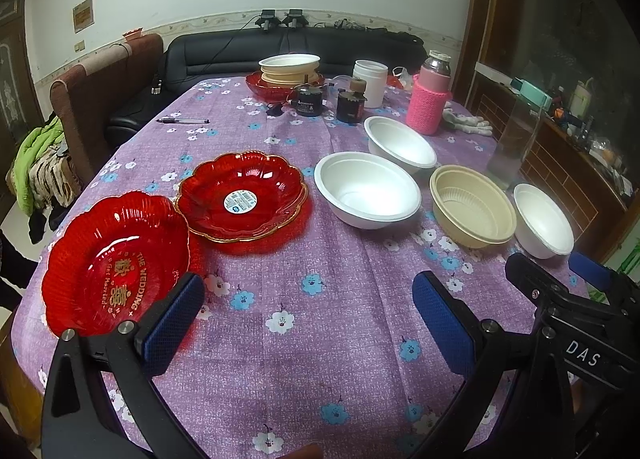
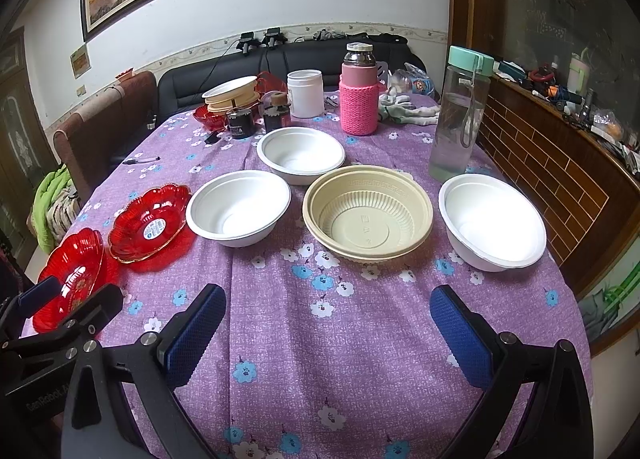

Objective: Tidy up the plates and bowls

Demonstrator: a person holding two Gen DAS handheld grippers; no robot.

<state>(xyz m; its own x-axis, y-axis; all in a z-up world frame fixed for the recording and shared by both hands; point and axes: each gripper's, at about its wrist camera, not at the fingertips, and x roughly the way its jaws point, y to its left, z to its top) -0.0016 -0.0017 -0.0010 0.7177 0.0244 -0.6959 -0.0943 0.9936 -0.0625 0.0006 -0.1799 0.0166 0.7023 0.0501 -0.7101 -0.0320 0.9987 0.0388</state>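
Observation:
Two red scalloped plates lie at the table's left: one with gold lettering [image 1: 116, 259] [image 2: 70, 279] nearest, one with a round sticker [image 1: 240, 197] [image 2: 150, 223] behind it. Three white bowls [image 1: 366, 189] [image 1: 400, 143] [image 1: 542, 221] and a beige bowl [image 1: 472, 205] [image 2: 368, 213] stand to the right. At the far end a stack of bowls [image 1: 290, 69] [image 2: 232, 95] rests in a red dish. My left gripper [image 1: 308, 307] hangs open over bare cloth, its left finger by the lettered plate. My right gripper [image 2: 328, 323] is open and holds nothing, short of the beige bowl.
A purple flowered tablecloth [image 1: 300, 359] covers the table. A pink-sleeved flask [image 2: 358, 99], a clear water bottle [image 2: 460, 115], a white jar [image 2: 306, 93], dark jars [image 2: 240, 123], gloves [image 2: 408, 109] and a pen [image 1: 182, 121] sit toward the back. A sofa and a chair stand behind.

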